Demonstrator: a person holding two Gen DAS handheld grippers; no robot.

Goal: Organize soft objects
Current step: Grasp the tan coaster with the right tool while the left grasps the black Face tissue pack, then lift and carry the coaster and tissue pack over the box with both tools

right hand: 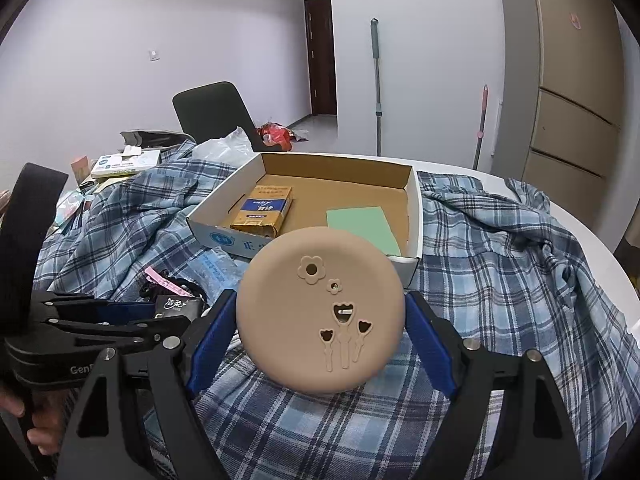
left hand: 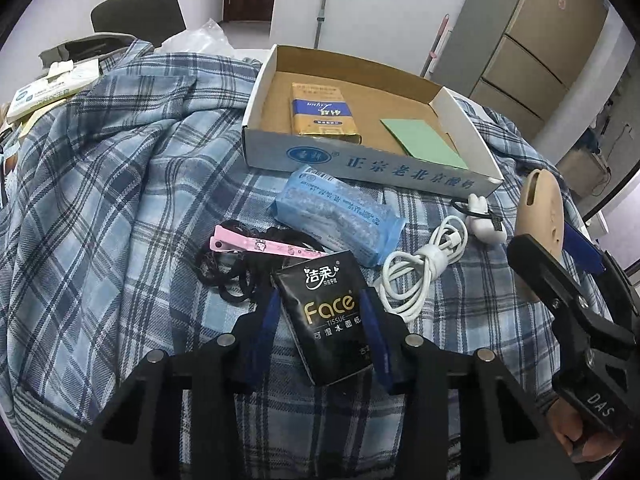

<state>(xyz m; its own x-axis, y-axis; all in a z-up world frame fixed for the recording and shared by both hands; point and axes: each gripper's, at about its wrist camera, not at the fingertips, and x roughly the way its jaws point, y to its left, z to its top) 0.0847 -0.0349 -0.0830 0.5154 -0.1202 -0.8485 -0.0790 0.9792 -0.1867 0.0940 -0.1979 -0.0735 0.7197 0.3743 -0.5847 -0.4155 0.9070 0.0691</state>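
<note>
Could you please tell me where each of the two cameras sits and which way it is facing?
Left wrist: on the left claw, looking down at the black tissue pack between its fingers; the right claw shows at right.
Right wrist: on the right claw, facing the tan round disc it grips; the left claw and a hand show at left.
Shared: cardboard box, plaid shirt.

Your box (left hand: 360,152) sits on the shirt (left hand: 120,200), a carton (left hand: 320,112) and pad (left hand: 424,140) inside it. Before it lies a wipes pack (left hand: 340,216); left of that a clip (left hand: 260,246) on hair ties (left hand: 232,276), right a cable (left hand: 420,268). The tissue pack (left hand: 328,320) lies nearest you.
</note>
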